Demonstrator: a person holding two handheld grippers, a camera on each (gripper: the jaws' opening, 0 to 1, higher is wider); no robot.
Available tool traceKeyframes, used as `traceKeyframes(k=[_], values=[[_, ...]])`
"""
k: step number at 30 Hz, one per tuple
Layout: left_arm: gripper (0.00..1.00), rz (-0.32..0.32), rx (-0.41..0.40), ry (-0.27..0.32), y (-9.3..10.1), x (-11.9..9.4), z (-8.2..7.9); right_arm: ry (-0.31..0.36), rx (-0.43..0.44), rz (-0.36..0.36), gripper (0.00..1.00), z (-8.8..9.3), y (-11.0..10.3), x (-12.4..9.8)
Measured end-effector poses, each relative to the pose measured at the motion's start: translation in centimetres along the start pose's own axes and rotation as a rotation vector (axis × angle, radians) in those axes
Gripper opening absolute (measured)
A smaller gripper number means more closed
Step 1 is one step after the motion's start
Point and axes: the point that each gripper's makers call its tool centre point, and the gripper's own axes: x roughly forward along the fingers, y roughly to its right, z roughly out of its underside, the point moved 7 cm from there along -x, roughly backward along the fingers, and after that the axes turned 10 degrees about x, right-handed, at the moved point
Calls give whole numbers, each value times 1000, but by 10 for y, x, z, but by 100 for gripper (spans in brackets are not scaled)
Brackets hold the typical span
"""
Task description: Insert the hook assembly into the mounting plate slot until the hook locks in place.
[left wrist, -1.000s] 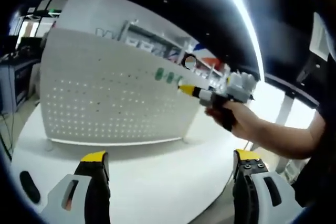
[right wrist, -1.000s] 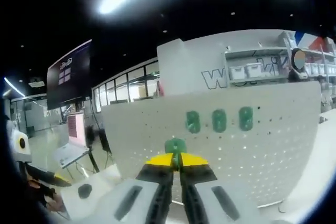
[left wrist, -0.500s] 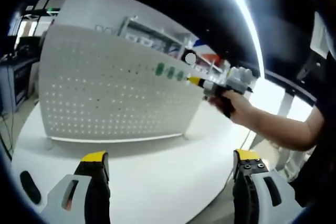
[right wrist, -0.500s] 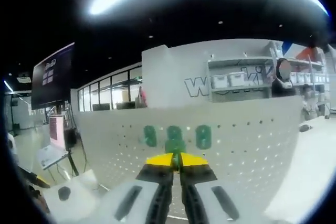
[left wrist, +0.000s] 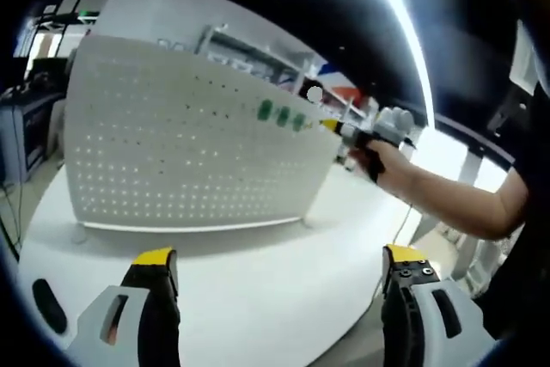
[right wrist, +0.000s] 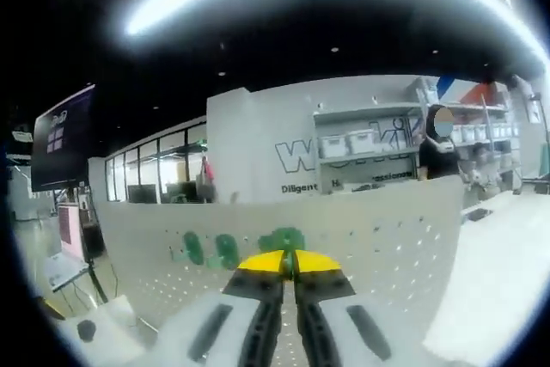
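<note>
White pegboard [left wrist: 189, 143], three green hooks, right gripper [right wrist: 289, 266] pinching one [right wrist: 282, 240]

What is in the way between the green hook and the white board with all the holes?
Nothing visible. The right hand-held gripper is shut on the green hook and holds it up close to the pegboard, next to two green hooks already there. No other thing sits between them. Whether the hook touches the board cannot be told.

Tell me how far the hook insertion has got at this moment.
Done: two green hooks already sit on the pegboard. In hand: the right gripper is shut on a third green hook, held at the board. Left: seating it until it locks. The left gripper waits open.
</note>
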Motion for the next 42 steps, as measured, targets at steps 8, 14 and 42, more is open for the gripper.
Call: traceKeyframes(k=[8, 14, 42], values=[[100, -3, -5, -18, -6, 3, 2, 8, 19, 30, 1, 3, 15, 15], [98, -17, -15, -16, -12, 3, 0, 31, 16, 25, 1, 4, 23, 25], [98, -34, -73, -6, -20, 3, 5, 89, -3, 52, 1, 19, 28, 34]])
